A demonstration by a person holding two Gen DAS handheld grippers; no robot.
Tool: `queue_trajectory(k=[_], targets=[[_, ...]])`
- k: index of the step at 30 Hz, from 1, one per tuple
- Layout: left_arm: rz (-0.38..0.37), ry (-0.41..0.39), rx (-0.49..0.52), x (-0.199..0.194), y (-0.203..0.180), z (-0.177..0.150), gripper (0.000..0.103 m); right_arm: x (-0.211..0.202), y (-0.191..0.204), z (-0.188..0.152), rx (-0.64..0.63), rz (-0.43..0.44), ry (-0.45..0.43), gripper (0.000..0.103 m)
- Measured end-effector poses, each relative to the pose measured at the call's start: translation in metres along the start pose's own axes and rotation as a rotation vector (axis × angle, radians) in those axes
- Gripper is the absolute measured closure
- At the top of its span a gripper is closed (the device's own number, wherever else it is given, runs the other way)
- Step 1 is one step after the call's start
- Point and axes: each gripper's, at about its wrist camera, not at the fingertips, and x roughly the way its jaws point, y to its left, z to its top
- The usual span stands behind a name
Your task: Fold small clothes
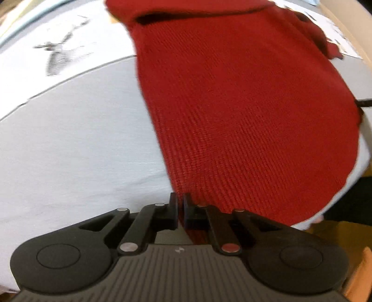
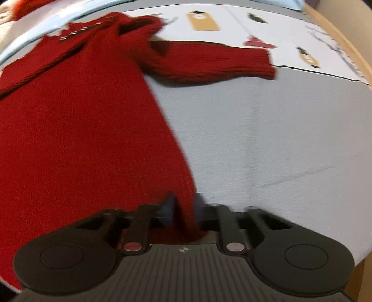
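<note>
A red knitted sweater [image 1: 244, 104] lies spread on a pale grey sheet [image 1: 81, 139]. My left gripper [image 1: 181, 204] points down at the sweater's near left edge. It is shut with a thin pale slit between its fingers, and the red knit runs under its right finger rather than between the pads. In the right wrist view the sweater [image 2: 81, 127] fills the left half, and one sleeve [image 2: 220, 60] stretches out to the right. My right gripper [image 2: 184, 204] is shut on the sweater's near right edge, with a strip of red knit between its blurred fingers.
The sheet [image 2: 267, 127] lies bare to the right of the sweater. Beyond a seam at the back is a white printed cloth [image 2: 204, 22] with small coloured pictures, and a grey print [image 1: 60, 53] shows at the far left. A tan board [image 2: 348, 46] borders the right side.
</note>
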Motion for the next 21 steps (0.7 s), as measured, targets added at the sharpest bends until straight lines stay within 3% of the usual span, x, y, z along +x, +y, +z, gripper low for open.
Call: queue_trajectory(k=[3,5,9,14,18,21], targets=[[0.109,0.004,0.026,-0.002,0.005,-0.003,0.099,-0.007,0.009,-0.009,-0.037,0.116,0.061,0.097],[0.161,0.024,0.032,0.0,0.006,-0.004,0.099,-0.01,0.016,-0.019,-0.105,0.129,0.116,0.098],[0.153,0.014,0.021,-0.002,0.001,0.002,0.095,-0.016,0.02,-0.032,-0.145,0.129,0.145,0.098],[0.139,-0.038,0.014,-0.009,-0.004,0.005,0.094,-0.026,0.017,-0.024,-0.069,0.136,0.034,0.087],[0.121,-0.041,0.0,-0.005,-0.011,0.013,0.086,-0.005,0.022,-0.027,-0.135,0.103,0.129,0.087],[0.138,-0.052,-0.011,-0.005,-0.013,0.021,0.083,-0.015,0.011,-0.01,-0.026,0.124,0.062,0.087]])
